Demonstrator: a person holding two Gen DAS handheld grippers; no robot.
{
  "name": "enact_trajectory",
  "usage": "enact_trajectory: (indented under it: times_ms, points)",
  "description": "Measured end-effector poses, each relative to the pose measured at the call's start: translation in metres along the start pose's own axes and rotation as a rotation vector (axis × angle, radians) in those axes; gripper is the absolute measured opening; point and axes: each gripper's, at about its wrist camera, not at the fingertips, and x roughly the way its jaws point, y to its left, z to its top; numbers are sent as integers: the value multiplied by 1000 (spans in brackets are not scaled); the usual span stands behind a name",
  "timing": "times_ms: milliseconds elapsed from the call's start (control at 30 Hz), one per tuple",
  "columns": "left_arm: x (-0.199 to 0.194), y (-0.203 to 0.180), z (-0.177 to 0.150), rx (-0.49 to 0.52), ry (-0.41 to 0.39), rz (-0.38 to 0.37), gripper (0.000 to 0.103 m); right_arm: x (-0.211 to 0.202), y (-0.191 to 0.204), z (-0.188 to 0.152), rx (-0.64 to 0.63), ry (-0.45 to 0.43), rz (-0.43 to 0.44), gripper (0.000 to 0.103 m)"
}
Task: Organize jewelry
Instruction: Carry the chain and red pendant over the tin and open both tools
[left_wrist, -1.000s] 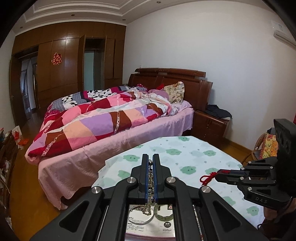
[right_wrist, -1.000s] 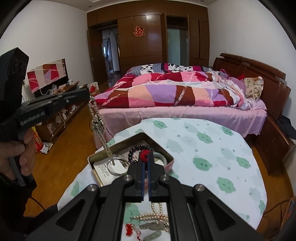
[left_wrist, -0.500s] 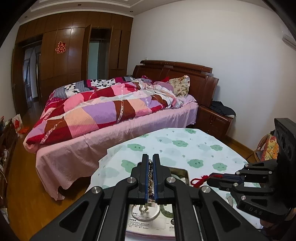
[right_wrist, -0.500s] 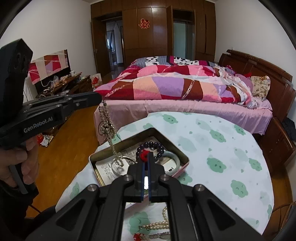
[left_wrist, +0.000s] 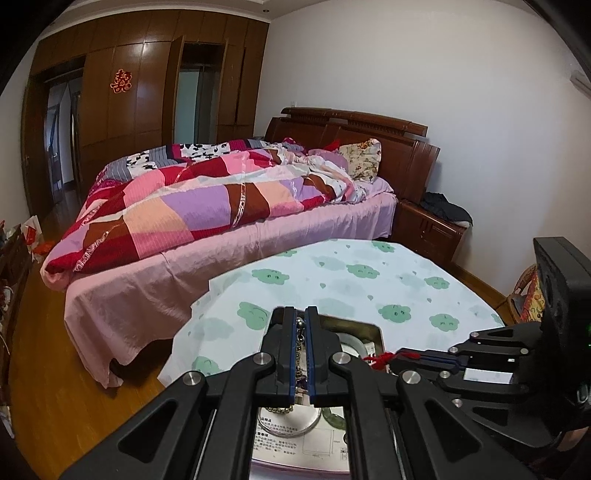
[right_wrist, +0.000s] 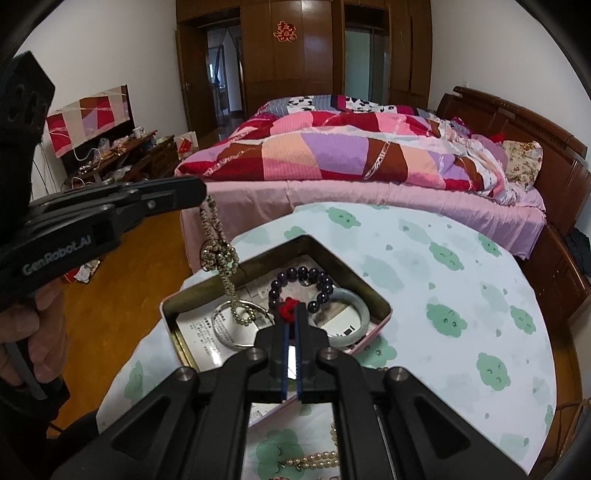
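While the left claw (right_wrist: 199, 192) pinches a chain (right_wrist: 218, 254), the right claw (right_wrist: 291, 317) pinches red cord (right_wrist: 289, 307).

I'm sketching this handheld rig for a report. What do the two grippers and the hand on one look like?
Both are matte black plastic. The right gripper has angular linkage arms, silver pivot screws and blue-edged pads. The left gripper carries pale "GenRobot.AI" lettering on its side. The hand on its handle is bare; no sleeve shows.

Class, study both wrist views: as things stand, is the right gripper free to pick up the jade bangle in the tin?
Probably not yet. The right gripper hangs just above the jade bangle with nothing between, but it is shut on a red cord and must release that first.
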Motion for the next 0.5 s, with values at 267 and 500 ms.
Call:
enact_trajectory:
  times_ms: [267,500]
  points:
    - [18,-5,-13,24,49,0,3,21,-7,-7,38,35,0,4]
    - [31,-6,-23,39,95,-5,3,37,-13,-17,64,70,0,4]
